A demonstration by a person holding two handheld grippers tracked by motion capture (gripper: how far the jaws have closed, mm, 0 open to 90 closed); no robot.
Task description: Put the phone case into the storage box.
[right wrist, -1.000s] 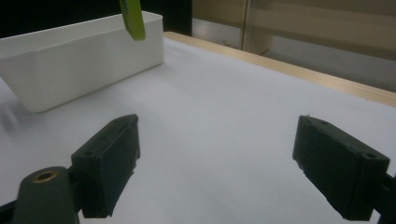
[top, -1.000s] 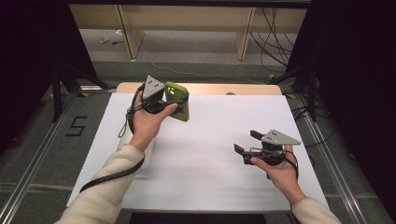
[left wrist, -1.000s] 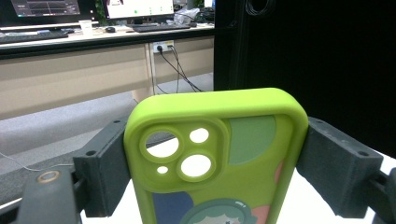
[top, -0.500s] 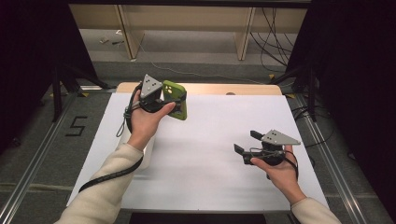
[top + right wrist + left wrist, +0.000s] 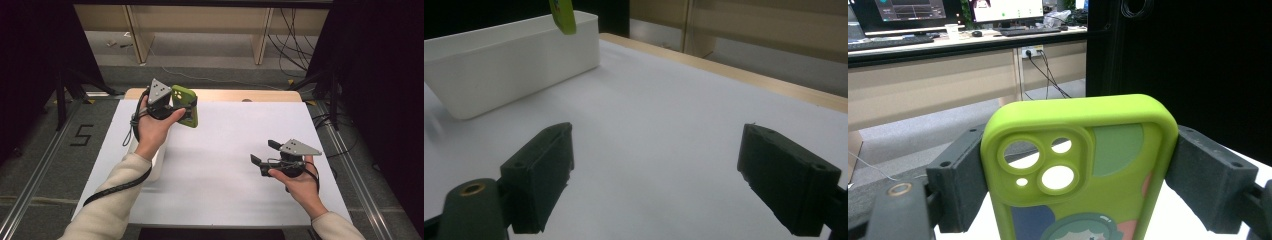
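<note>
While the left tool (image 5: 182,106) is held up over the far left part of the bench (image 5: 225,165), its two black jaws are clamped on the long sides of a lime-green phone case (image 5: 185,105), one on each edge. In the left gripper view the phone case (image 5: 1078,165) stands upright between them, its camera cut-outs showing the room through them and a cartoon print of blue, green and pink across its back. The right tool (image 5: 265,155) sits low at the near right of the bench, its jaws standing well apart with nothing between them; the right gripper view shows bare white surface in the gap.

A plain white sheet covers the bench, with a strip of pale wood showing along the far edge. A white rectangular bin (image 5: 509,60) stands on the left side of the sheet, partly under the left forearm in the high view, and the case hangs in the air above its far end. The floor around is grey, with a "5" (image 5: 82,135) marked on it at the left. Metal rails run along both sides, dark curtains close off left and right, and cables (image 5: 292,35) trail across the floor beyond. Farther off, a long desk carries monitors (image 5: 948,9) and keyboards.
</note>
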